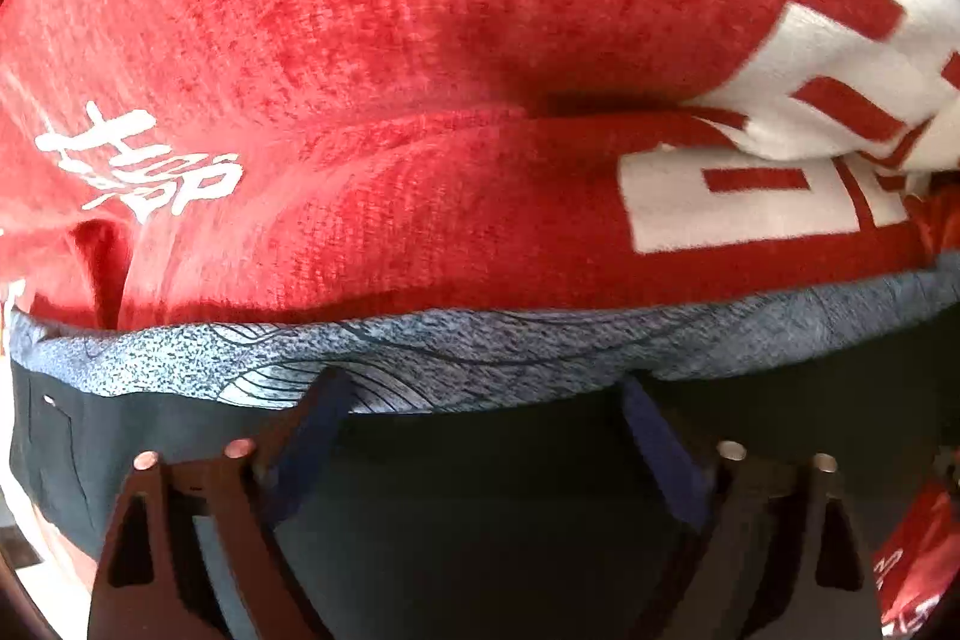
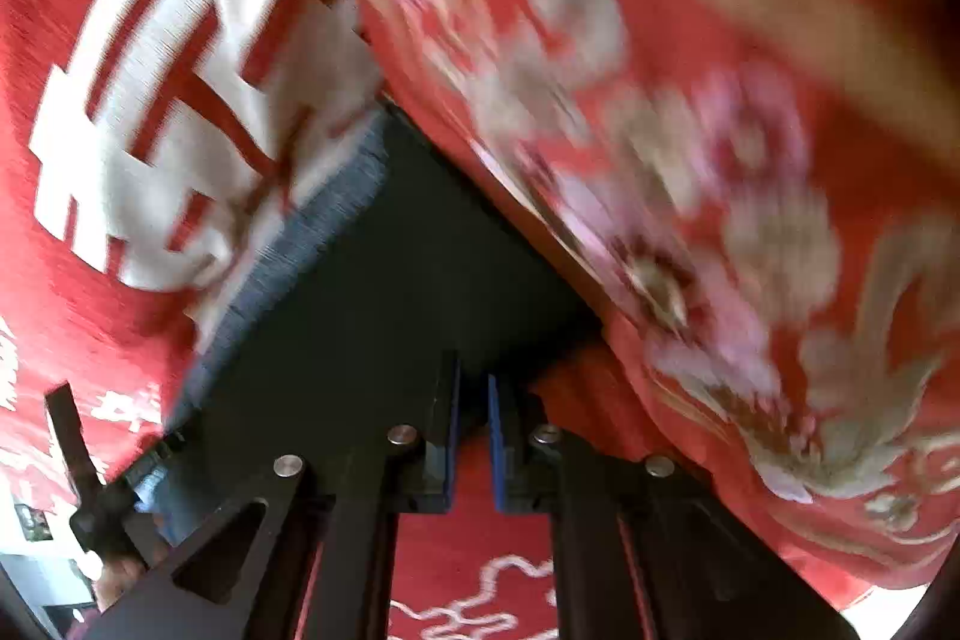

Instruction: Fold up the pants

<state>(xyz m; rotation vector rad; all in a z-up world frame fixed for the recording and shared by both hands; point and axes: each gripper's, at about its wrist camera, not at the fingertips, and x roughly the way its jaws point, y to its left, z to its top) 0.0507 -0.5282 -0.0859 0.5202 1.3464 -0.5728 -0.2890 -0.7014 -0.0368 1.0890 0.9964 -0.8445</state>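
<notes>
Dark pants (image 1: 480, 490) on fuzzy red blanket (image 1: 360, 40).
Grey wave-patterned waistband (image 1: 480, 346) ahead of spread left tongs (image 1: 486, 394); right tongs (image 2: 474, 394) pressed together over smooth black cloth.

The left wrist view looks straight down past its tool (image 1: 483, 400), very close over dark pants (image 1: 480, 520) on a red blanket (image 1: 390, 10). The right wrist view looks steeply down past its own tool (image 2: 474, 436), equally close. Both share the pants (image 2: 390, 280), their grey waistband and the white-patterned blanket (image 2: 90, 280).
</notes>
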